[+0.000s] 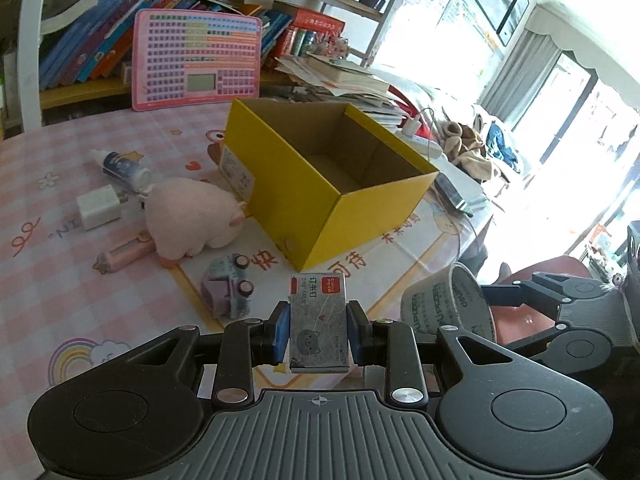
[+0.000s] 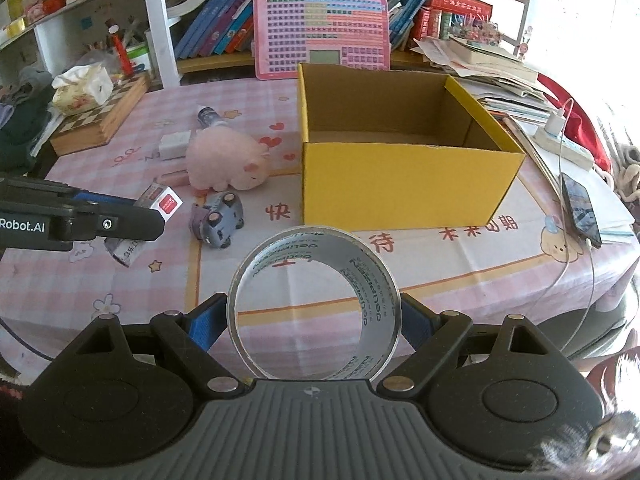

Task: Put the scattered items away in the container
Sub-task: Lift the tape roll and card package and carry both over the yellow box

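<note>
Left hand-held gripper (image 1: 319,334) clamps a grey staple box (image 1: 318,320) with a red label. Right hand-held gripper (image 2: 314,320), wide, grips a clear tape roll (image 2: 314,308). Yellow box (image 2: 400,168), near, stands empty.

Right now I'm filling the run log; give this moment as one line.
left gripper: staples box | right gripper: tape roll | yellow box: empty

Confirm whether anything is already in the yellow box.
No: the yellow box shows only bare cardboard floor and walls inside.
</note>
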The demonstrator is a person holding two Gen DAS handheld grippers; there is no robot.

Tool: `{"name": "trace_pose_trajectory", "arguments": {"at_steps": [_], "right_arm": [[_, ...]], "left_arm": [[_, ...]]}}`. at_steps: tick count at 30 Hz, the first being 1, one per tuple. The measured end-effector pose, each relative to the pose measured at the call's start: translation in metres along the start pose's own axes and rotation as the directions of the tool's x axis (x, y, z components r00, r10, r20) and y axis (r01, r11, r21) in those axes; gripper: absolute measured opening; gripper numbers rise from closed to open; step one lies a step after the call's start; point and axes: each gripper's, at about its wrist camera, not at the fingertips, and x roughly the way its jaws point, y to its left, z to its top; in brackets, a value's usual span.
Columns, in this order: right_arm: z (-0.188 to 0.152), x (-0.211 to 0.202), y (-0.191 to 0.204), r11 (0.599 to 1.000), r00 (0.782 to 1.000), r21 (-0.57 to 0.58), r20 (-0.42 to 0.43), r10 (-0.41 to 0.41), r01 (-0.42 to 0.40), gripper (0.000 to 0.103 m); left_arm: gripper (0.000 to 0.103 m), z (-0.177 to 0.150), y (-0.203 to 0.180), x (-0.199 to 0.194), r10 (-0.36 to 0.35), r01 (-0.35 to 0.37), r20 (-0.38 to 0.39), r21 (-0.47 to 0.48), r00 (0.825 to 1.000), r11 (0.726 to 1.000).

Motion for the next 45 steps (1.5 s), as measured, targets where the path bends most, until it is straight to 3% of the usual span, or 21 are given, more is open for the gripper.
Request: {"name": "trace_pose_trajectory", "arguments": {"at_steps": [15,31,37,45], "right_arm": [[0.009,0.013,-0.034,0.999,0.999,-0.008,-0.022,0.042,-0.042,0.088],[0.029,0.027,-0.112,0.997,0.997,-0.029,-0.026,0.075,-0.075,0.088],[0.045,0.024,-0.138,0.993,0.995,-0.084,0.048,0.091,-0.087,0.088],[0.082,0.022,-0.164,0.98,0.975,-0.161,0.169,0.146,-0.119,0.088]], "left_arm": [[0.028,0.013,-0.022,0.018,0.042,-0.042,-0.011,-0.013,0.999,0.999],[0.028,0.039,-0.077,0.067,0.07,-0.069,0.004,-0.014,0.998,0.997],[0.028,0.052,-0.099,0.083,0.089,-0.088,0.045,-0.032,0.995,0.996],[0.028,0.087,-0.116,0.093,0.124,-0.124,0.151,-0.013,0.981,0.992]]}}
